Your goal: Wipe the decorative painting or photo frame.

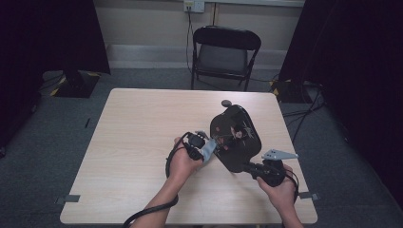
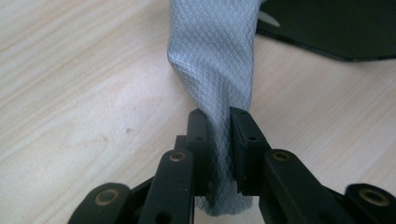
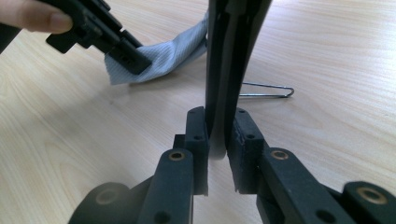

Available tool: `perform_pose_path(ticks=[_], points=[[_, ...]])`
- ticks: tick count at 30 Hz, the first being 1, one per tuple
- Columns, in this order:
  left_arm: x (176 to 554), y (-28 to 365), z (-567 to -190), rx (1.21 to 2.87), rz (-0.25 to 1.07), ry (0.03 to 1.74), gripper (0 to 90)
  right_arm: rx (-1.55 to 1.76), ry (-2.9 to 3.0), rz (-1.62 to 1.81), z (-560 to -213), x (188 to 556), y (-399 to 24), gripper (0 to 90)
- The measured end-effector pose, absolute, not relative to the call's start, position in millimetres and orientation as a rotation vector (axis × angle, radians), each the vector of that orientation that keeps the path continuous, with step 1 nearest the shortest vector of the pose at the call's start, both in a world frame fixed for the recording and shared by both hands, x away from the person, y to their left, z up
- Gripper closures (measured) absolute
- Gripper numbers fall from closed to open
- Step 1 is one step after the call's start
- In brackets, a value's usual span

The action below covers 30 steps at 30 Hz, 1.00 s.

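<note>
A grey woven cloth (image 2: 212, 60) is clamped between the jaws of the left gripper (image 2: 218, 128), which are pressed together on its bunched lower end; the cloth rises straight ahead of the jaws, and its far end is cut off at the top of the left gripper view. Just beyond it, to the upper right of those jaws, a corner of a black glossy object (image 2: 336, 28) is seen, most of it out of frame. In the high view the same object (image 1: 236, 137) is seen as a rounded dark plate held tilted above the table (image 1: 138, 142) between the two hands, with the cloth (image 1: 208, 148) touching its near left edge; what lies on its face is too dark and small to make out. Its thin lower edge (image 3: 229, 70) is gripped by the right gripper (image 3: 219, 135), jaws closed on it, with the top cropped. Left of that edge, the left gripper (image 3: 100, 35) and cloth (image 3: 161, 58) are seen. A thin wire loop (image 3: 268, 91) lies on the table behind the plate, partly hidden by it.
</note>
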<state>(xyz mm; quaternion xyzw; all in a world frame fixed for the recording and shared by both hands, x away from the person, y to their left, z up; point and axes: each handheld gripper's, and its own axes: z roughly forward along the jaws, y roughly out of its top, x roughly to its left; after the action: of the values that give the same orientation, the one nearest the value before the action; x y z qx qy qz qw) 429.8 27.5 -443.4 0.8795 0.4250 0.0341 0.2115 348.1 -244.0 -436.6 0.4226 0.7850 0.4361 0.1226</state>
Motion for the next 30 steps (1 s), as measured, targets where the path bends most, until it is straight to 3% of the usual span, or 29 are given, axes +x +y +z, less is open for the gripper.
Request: perform_pose_path(ticks=[13,23,26,30], points=[[416,71,-439,2.388,0.187,1.224,78.8,1.205,2.285,1.266,-438,346,-244,78.6],[417,93,-442,2.351,0.215,1.263,77.0,1.200,2.286,1.244,-439,342,-247,66.7],[417,97,-442,2.334,0.208,1.265,73.8,1.196,2.291,1.236,-440,341,-250,63.7],[417,100,-439,2.325,0.220,1.266,62.4,1.195,2.288,1.235,-441,340,-254,59.9]])
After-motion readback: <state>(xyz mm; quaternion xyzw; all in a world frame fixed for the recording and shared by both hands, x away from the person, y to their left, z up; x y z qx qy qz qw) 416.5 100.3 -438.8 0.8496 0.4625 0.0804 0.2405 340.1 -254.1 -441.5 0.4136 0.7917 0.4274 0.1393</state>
